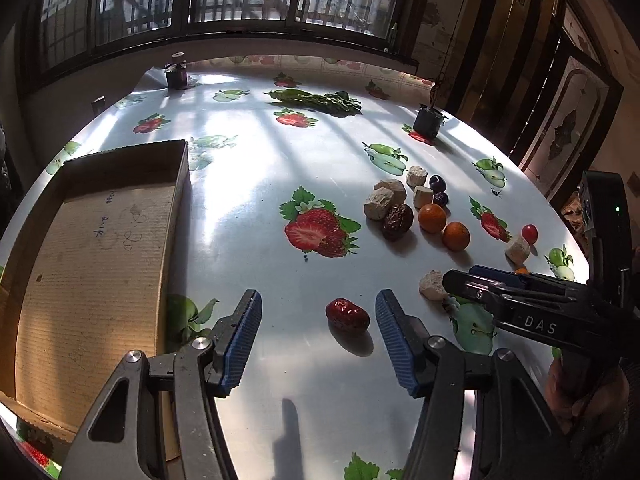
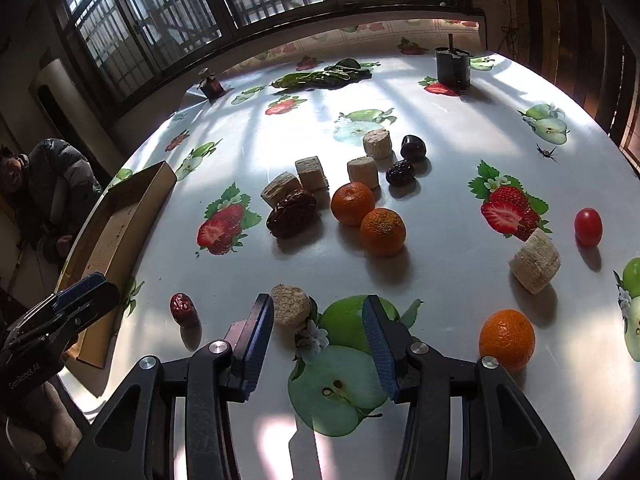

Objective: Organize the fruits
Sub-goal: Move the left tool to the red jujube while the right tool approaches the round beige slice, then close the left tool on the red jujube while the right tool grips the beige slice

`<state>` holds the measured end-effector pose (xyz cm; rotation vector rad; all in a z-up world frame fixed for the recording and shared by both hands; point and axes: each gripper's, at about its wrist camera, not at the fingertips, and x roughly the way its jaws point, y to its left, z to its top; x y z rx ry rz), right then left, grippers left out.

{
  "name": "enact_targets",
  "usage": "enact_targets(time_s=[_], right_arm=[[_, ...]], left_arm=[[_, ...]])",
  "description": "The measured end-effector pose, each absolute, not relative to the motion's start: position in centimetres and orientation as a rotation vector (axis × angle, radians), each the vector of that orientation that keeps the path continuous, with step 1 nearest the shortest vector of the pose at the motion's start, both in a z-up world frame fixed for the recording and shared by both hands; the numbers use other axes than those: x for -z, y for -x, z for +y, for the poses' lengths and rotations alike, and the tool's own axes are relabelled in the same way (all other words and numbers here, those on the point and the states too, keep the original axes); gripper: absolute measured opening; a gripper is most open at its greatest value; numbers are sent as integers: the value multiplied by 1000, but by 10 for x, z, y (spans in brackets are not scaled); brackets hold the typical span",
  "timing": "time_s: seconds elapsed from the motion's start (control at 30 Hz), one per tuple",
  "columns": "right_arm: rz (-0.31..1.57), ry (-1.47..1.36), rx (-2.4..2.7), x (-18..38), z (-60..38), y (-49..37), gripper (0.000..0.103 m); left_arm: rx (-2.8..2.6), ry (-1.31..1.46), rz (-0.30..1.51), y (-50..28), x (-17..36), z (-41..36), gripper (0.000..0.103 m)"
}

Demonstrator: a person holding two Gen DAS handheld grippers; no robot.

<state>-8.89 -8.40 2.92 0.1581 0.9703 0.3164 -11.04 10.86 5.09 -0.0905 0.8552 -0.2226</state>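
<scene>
Fruit scattered mid-table (image 1: pixel 248 184), cardboard box (image 1: pixel 96 248) at its left edge.
Left gripper (image 1: pixel 319 312) half-open around a red date (image 1: pixel 347 314), untouched; right gripper (image 2: pixel 318 318) half-open, empty, beside a beige chunk (image 2: pixel 290 305).

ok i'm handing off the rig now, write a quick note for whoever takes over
Left claw: open, straddling the red date, not gripping it.
Right claw: open, empty, just beside a pale cut chunk.
Cardboard box at the left: nothing in it that shows.
Oranges, dark dates, cherry tomato and the other chunks all lie loose on the table.
Done: nothing boxed. Left: everything.
</scene>
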Motion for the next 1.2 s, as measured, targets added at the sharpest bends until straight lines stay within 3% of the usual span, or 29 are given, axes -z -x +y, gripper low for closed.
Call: enact_targets(time_s=[0.47, 1.03, 1.13, 1.17, 1.2], right_arm=[[1006, -20, -335, -16, -57, 75, 50], [981, 21, -313, -15, -58, 81, 50], [975, 34, -310, -14, -56, 81, 49], [972, 40, -310, -14, -55, 81, 49], [968, 47, -309, -14, -55, 82, 48]], left_arm=[[273, 3, 1023, 84, -15, 74, 57], [249, -13, 996, 87, -14, 72, 55], [224, -24, 989, 88, -14, 71, 49], [219, -25, 986, 88, -14, 72, 43], [210, -30, 980, 89, -14, 72, 31]])
